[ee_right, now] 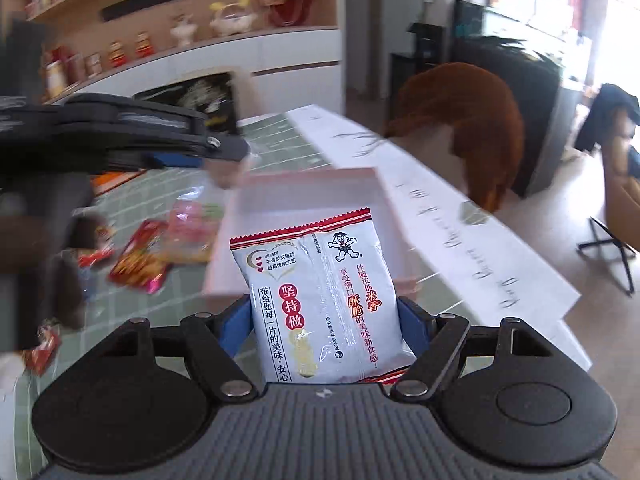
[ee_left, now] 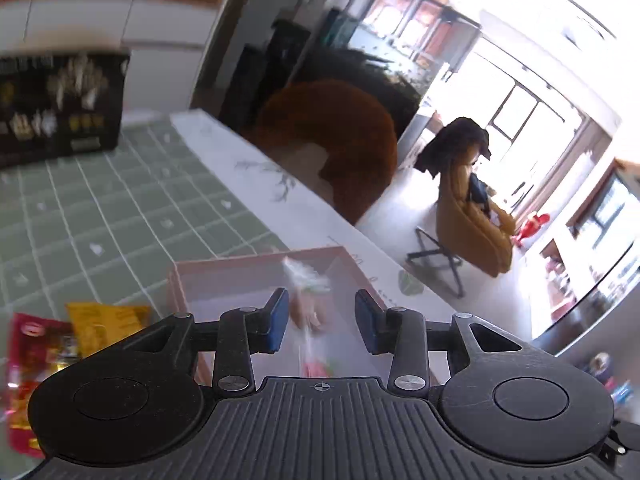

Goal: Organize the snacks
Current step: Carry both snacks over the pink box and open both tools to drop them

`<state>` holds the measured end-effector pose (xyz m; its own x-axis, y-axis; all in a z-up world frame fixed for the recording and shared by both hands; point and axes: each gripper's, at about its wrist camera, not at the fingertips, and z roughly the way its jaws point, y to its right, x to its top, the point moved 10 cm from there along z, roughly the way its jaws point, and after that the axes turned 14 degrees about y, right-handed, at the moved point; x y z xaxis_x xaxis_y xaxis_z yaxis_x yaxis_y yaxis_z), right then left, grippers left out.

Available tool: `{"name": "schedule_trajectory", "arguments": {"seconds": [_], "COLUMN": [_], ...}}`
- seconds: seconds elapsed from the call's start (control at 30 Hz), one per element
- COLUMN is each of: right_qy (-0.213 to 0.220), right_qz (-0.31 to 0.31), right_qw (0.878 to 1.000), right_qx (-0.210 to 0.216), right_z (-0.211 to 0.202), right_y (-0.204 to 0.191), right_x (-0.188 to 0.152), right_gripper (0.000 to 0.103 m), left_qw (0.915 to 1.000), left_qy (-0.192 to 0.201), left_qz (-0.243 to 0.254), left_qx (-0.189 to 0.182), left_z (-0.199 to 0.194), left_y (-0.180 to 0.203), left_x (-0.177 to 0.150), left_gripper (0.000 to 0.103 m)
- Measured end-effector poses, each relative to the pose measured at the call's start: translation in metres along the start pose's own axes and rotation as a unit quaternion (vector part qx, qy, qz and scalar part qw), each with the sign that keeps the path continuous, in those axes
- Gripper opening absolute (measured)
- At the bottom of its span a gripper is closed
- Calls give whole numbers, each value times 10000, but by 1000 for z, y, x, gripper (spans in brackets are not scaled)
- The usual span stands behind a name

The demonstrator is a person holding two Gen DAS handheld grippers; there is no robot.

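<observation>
clamping a white snack packet [ee_right: 320,304], right tool [ee_right: 326,320] hovers before pink box [ee_right: 304,184]; left tool [ee_left: 322,320] gapes empty.

Your right gripper [ee_right: 326,320] has the rice-cracker packet [ee_right: 320,300] just before the box [ee_right: 304,184]; loose snack packets [ee_right: 140,260] lie left of it on the table [ee_right: 280,148].

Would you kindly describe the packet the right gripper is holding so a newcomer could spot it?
On the green grid mat sits a pink box. In front of it, the right gripper clamps a rice cracker packet: silver-white with red zigzag edges, unlike the red and yellow packets lying loose.
</observation>
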<state>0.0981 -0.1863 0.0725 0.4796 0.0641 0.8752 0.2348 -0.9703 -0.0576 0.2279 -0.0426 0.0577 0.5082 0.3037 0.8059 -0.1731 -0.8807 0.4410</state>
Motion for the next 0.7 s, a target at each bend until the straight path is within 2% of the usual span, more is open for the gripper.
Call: {"name": "schedule_trajectory", "arguments": {"seconds": [0.1,0.2,0.23,0.3,0.37,0.43,0.57,0.63,0.7], "right_qy": [-36,56,98,170,-54,-195,-192,-236,-305], "right_qz": [226,346,407,530,474,493,645,568,491], "right_qw": [9996,9993,9991,9985,9985,9976,9976,9980,9981], "right_qx": [-193,-153,-112,6,-270,-437,-166,-164,-215], "right_z": [8,28,42,73,108,122,106,96,84], "right_y": [21,29,28,22,21,18,-2,-7,-10], "right_x": [10,25,33,49,54,50,27,10,-5], "right_gripper": [76,76,77,87,87,87,87,87,87], "left_qw": [9998,9996,9989,9962,9931,9907,9889,9889,9858], "left_qy": [151,-111,-173,-199,-169,-106,38,88,48], "left_qz": [89,198,330,566,564,344,6,-128,-263], "left_qx": [31,164,284,637,1017,1313,1488,1480,1657], "left_z": [-14,-36,-46,-64,-83,-94,-86,-65,-41], "left_y": [-12,-30,-39,-61,-87,-115,-143,-149,-155], "left_x": [-7,-33,-41,-53,-60,-62,-47,-34,-24], "left_gripper": [41,41,41,41,41,41,41,41,41]}}
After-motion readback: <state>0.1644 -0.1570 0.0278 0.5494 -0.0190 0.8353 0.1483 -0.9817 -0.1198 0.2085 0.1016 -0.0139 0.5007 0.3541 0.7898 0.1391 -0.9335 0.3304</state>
